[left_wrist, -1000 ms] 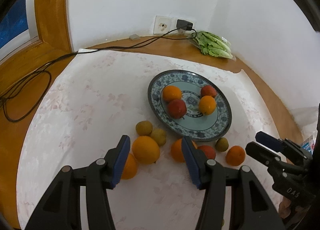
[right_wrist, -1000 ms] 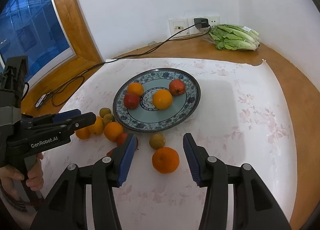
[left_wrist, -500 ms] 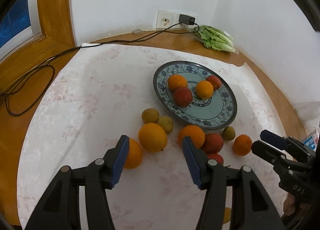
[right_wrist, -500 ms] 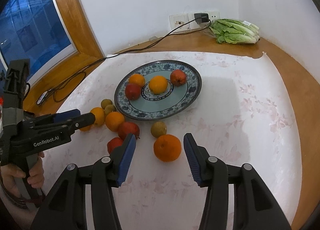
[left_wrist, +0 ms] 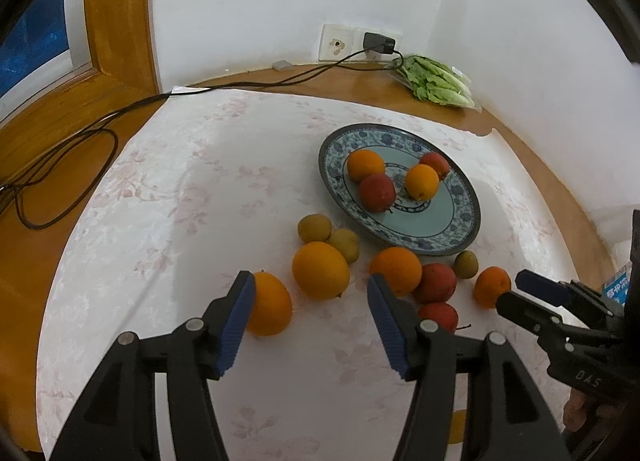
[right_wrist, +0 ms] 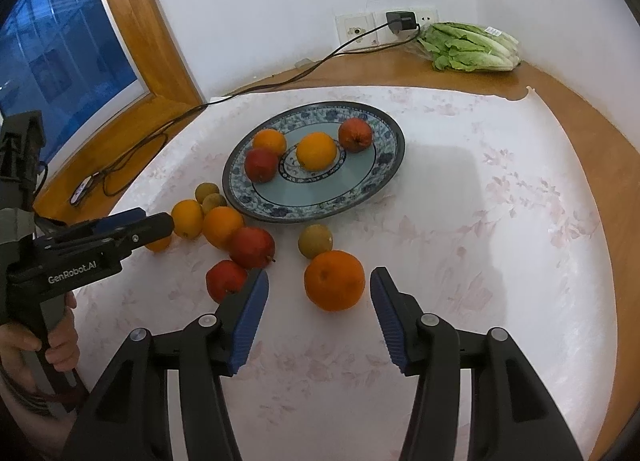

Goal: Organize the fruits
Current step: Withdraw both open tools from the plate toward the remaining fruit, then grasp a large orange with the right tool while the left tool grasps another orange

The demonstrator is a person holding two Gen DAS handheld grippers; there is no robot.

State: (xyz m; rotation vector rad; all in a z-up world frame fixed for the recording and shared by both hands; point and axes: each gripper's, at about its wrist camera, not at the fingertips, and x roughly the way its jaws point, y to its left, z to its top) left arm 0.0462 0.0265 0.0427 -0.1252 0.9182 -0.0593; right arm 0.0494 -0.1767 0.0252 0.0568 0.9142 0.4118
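1. Four fruits on the plate [right_wrist: 384,177]: two oranges, two red ones.
2. Nine loose on the cloth [right_wrist: 500,245] off the plate's near rim: four oranges, two red, three small brown-green.
3. Left gripper [left_wrist: 312,321] and right gripper [right_wrist: 318,317] opening, gripping nothing; right framing one orange [right_wrist: 334,280].
4. Wooden table, white walls, lettuce [right_wrist: 472,47] at far corner.

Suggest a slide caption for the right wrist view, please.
Right gripper, jaws opening, approaches an orange near the plate.
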